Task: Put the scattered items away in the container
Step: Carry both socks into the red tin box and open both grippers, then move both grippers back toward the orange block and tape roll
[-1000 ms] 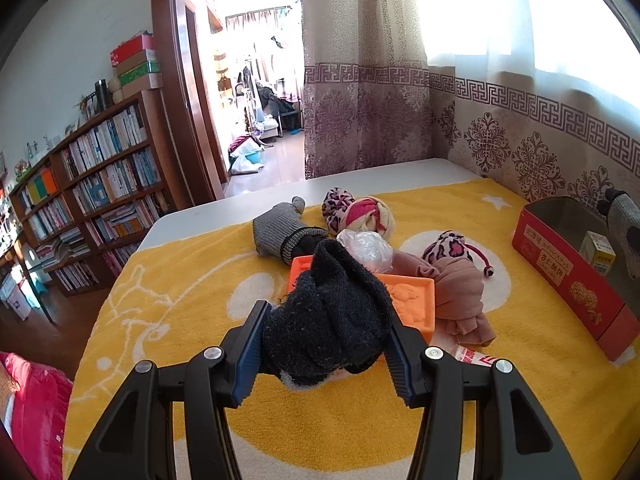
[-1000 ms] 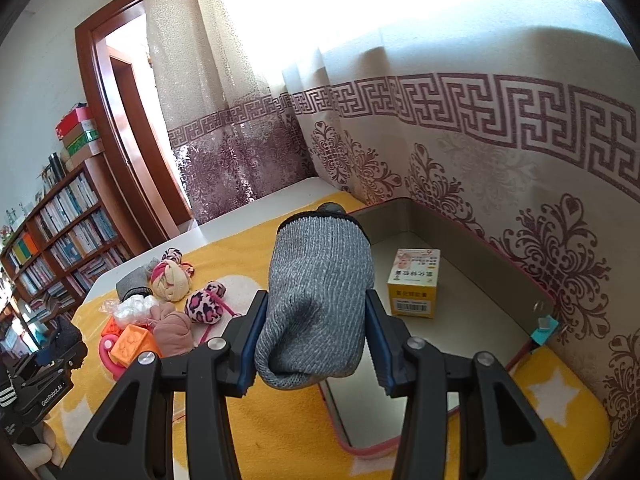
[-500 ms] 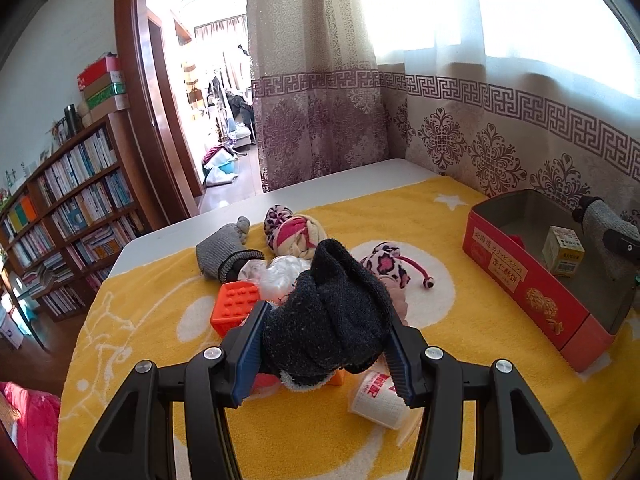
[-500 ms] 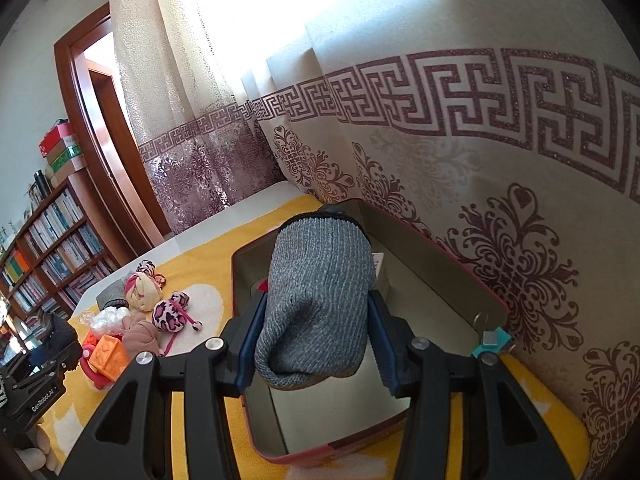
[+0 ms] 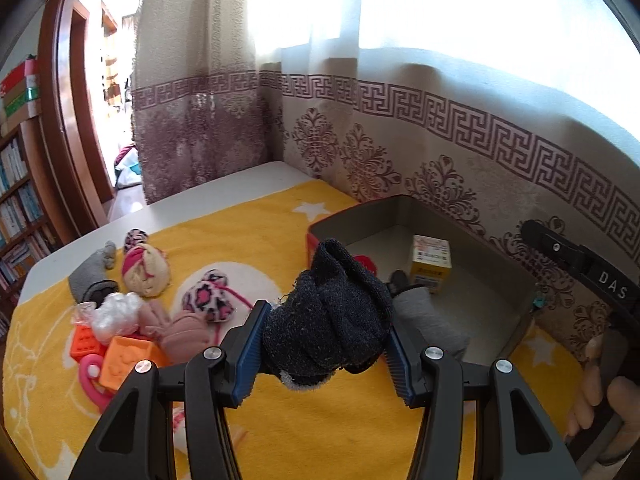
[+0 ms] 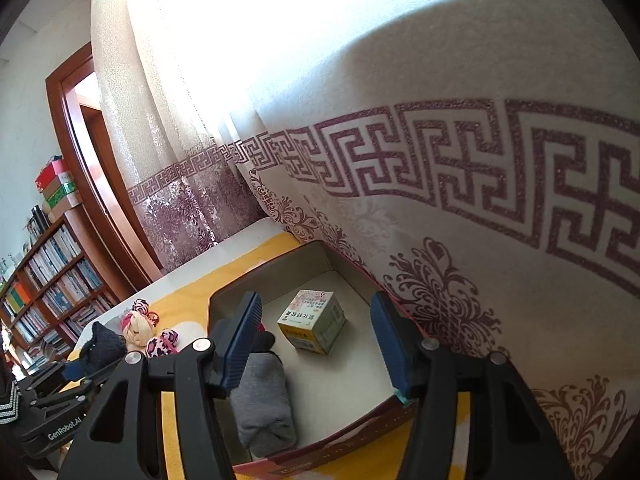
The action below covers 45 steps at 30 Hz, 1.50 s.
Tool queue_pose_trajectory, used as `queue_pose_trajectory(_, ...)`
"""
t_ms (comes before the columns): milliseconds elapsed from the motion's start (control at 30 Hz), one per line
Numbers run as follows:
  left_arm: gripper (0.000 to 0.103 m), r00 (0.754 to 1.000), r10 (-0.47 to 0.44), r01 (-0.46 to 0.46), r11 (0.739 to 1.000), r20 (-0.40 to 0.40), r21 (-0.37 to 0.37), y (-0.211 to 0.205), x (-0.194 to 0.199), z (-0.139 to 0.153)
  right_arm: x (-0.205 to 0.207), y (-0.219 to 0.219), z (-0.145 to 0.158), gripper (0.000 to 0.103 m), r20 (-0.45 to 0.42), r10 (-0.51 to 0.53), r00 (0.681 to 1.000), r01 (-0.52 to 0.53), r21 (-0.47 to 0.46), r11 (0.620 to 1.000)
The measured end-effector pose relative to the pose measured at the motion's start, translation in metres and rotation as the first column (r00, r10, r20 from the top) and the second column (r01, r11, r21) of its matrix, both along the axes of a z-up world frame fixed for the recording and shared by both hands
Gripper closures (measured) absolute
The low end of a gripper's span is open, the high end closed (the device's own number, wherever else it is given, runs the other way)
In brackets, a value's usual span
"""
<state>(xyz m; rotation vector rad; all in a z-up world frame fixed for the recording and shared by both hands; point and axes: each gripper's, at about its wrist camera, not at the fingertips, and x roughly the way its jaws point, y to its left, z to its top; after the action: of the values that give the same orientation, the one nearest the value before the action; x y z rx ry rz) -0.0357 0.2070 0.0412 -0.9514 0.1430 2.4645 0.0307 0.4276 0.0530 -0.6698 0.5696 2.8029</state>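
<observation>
Our left claw [image 5: 326, 344] clamps the dark sock [image 5: 328, 320] for the box [image 6: 320, 376]; our right claw [image 6: 316, 344] gapes empty above the grey sock [image 6: 262, 404]

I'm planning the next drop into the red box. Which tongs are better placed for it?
Left. The left tongs grip the dark sock just short of the red box; the right tongs hang open, empty, above the grey sock inside.

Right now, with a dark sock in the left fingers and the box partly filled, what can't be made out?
- Red item in the box: left wrist view, mostly behind the dark sock.
- Yellow carton print: too small in both views.
- Pink ring: partly under the orange blocks.
- Box's near wall: right wrist view, cut by the fingers.
</observation>
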Motion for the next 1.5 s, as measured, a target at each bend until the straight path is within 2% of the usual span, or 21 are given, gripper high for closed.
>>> queue_pose_trajectory(233, 0.047, 0.981, -0.182, 0.176, 0.980, 0.066, 0.093, 0.050, 0.000, 0.002, 0.007, 0.011, 0.005, 0.042, -0.018, -0.026, 0.999, 0.026, -0.013, 1.000)
queue_pose_trajectory(300, 0.041, 0.973, -0.211, 0.199, 0.972, 0.091, 0.126, 0.059, -0.003, 0.000, 0.008, 0.009, 0.006, 0.042, -0.023, -0.027, 0.999, 0.026, -0.009, 1.000)
queue_pose_trajectory(333, 0.026, 0.969, -0.224, 0.208, 0.967, 0.104, 0.146, 0.062, -0.005, -0.001, 0.008, 0.008, 0.007, 0.042, -0.025, -0.027, 0.999, 0.027, -0.005, 1.000)
queue_pose_trajectory(367, 0.021, 0.967, -0.230, 0.211, 0.964, 0.110, 0.164, 0.063, -0.006, -0.003, 0.008, 0.007, 0.007, 0.042, -0.027, -0.027, 0.999, 0.027, -0.001, 1.000)
queue_pose_trajectory(500, 0.021, 0.968, -0.226, 0.206, 0.963, 0.108, 0.172, 0.059, -0.003, -0.005, 0.007, 0.005, 0.007, 0.042, -0.025, -0.025, 0.999, 0.025, 0.004, 1.000)
queue_pose_trajectory(767, 0.021, 0.991, -0.075, 0.060, 0.991, 0.114, 0.123, 0.017, -0.013, -0.006, 0.001, -0.008, 0.002, 0.042, -0.008, 0.007, 1.000, -0.007, 0.013, 1.000)
queue_pose_trajectory(967, 0.021, 0.992, 0.035, -0.048, 0.993, 0.118, 0.106, -0.028, -0.022, -0.009, -0.001, -0.028, -0.002, 0.042, 0.001, 0.060, 0.998, -0.060, 0.029, 0.998)
queue_pose_trajectory(1167, 0.021, 0.983, 0.143, -0.157, 0.980, 0.118, 0.126, -0.082, -0.026, -0.007, -0.003, -0.053, -0.004, 0.042, 0.008, 0.151, 0.989, -0.151, 0.012, 0.988)
queue_pose_trajectory(1300, 0.021, 0.969, 0.217, -0.233, 0.961, 0.117, 0.146, -0.119, -0.028, -0.003, -0.006, -0.076, -0.006, 0.042, 0.014, 0.224, 0.975, -0.224, -0.001, 0.975)
queue_pose_trajectory(1500, 0.021, 0.944, 0.311, -0.325, 0.932, 0.109, 0.163, -0.165, -0.027, -0.002, -0.018, -0.119, -0.014, 0.042, 0.059, 0.357, 0.932, -0.357, -0.012, 0.934)
